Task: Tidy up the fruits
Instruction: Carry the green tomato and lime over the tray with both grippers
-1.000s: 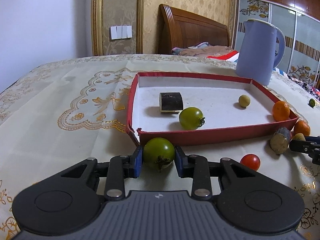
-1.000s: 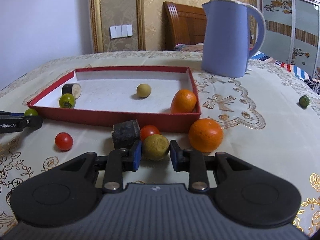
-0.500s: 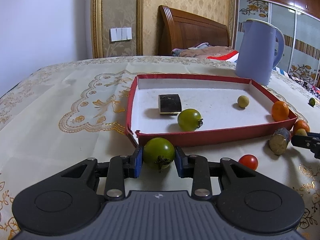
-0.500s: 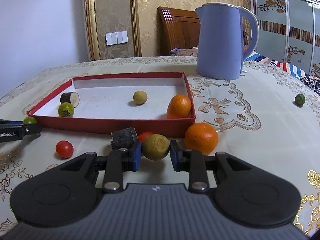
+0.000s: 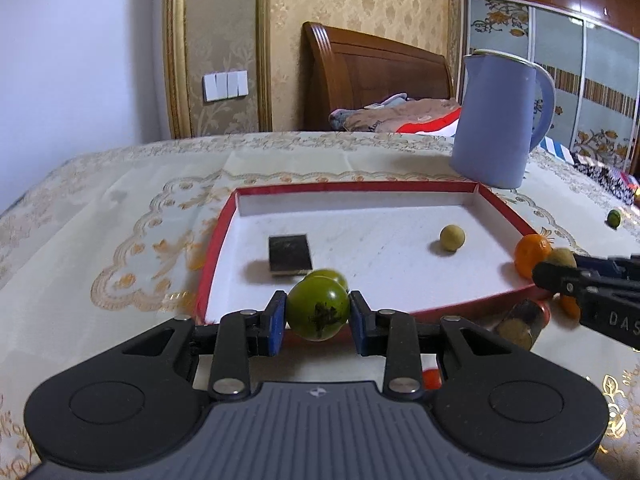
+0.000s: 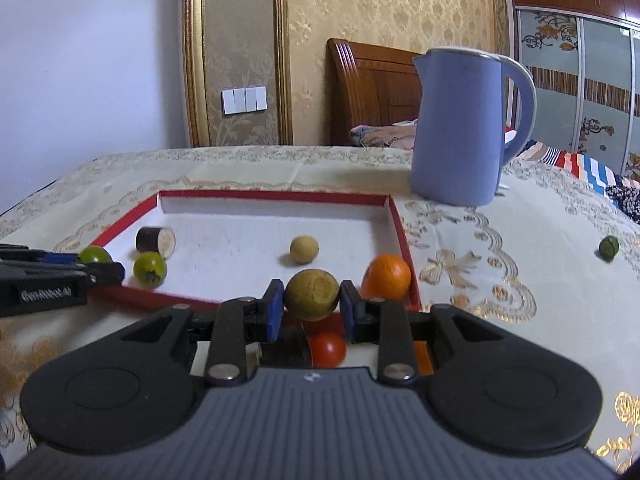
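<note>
My left gripper [image 5: 317,316] is shut on a green tomato [image 5: 318,307], lifted over the near wall of the red tray [image 5: 216,236]. My right gripper [image 6: 312,298] is shut on a brownish-yellow round fruit [image 6: 312,294], raised above the tray's near right wall [image 6: 400,228]. Inside the tray lie a dark cylinder piece [image 5: 290,254], a second green tomato [image 6: 150,268], a small tan fruit [image 6: 304,249] and an orange [image 6: 386,276]. A red tomato [image 6: 328,348] and a dark piece sit on the cloth under the right gripper. The right gripper also shows at the right edge of the left wrist view [image 5: 560,270].
A blue kettle [image 6: 460,128] stands behind the tray at the right. A small dark green fruit [image 6: 609,247] lies alone on the embroidered tablecloth [image 5: 100,240] far right. Another orange is partly hidden beneath the right gripper. A bed headboard and wardrobe stand beyond the table.
Both grippers rose off the cloth with their fruits and moved forward to the tray's near wall. The loose fruits on the cloth now lie below and behind the fingers.
</note>
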Demonstrator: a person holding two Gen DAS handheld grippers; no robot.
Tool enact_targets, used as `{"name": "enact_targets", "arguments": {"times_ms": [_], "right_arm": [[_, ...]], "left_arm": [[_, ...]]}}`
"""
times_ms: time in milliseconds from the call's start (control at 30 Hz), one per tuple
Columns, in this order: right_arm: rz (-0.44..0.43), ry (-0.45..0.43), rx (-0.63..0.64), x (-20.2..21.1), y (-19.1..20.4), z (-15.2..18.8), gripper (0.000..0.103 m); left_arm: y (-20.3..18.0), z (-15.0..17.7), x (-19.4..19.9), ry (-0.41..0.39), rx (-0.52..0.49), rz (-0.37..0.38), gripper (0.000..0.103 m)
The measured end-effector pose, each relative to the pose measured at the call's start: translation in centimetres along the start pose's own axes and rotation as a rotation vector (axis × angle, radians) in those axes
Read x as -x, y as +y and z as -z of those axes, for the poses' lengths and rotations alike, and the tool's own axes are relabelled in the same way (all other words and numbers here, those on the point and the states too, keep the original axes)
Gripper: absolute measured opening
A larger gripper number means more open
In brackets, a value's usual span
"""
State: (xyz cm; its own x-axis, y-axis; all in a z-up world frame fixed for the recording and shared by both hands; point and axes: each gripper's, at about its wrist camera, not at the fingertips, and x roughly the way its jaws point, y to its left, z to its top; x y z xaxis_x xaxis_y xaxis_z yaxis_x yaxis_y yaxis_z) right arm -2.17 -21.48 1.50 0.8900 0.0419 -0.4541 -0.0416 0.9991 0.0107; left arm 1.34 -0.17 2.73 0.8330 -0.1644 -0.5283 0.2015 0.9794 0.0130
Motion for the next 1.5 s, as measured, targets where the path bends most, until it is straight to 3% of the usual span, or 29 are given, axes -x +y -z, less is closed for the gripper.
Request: {"name": "enact_targets", "arguments": {"times_ms": [567,933,1200,1500], "right_arm": [[0.055,0.064,-0.03,-6.6,-0.1,-2.3,0.028],[0.09,0.111,-0.056,-10.1,-0.3,-2.6,0.028],[0.107,0.125,-0.047,-11.5,0.0,-2.9,0.028],[0.123,0.122,-0.036,-11.8,0.2,-2.9,0.028]], "left_arm": [[-0.4,-3.1,-5.4,0.034,0.052,-0.038,0.032],[-1.5,-4.4,-8.0,0.029,0.009,-0.101,0.032],[-1.0,-5.5,-9.1,0.023,0.072,-0.084,0.032],[-1.8,-6.0,-10.4,0.013,0.031,-0.121,0.032]]}}
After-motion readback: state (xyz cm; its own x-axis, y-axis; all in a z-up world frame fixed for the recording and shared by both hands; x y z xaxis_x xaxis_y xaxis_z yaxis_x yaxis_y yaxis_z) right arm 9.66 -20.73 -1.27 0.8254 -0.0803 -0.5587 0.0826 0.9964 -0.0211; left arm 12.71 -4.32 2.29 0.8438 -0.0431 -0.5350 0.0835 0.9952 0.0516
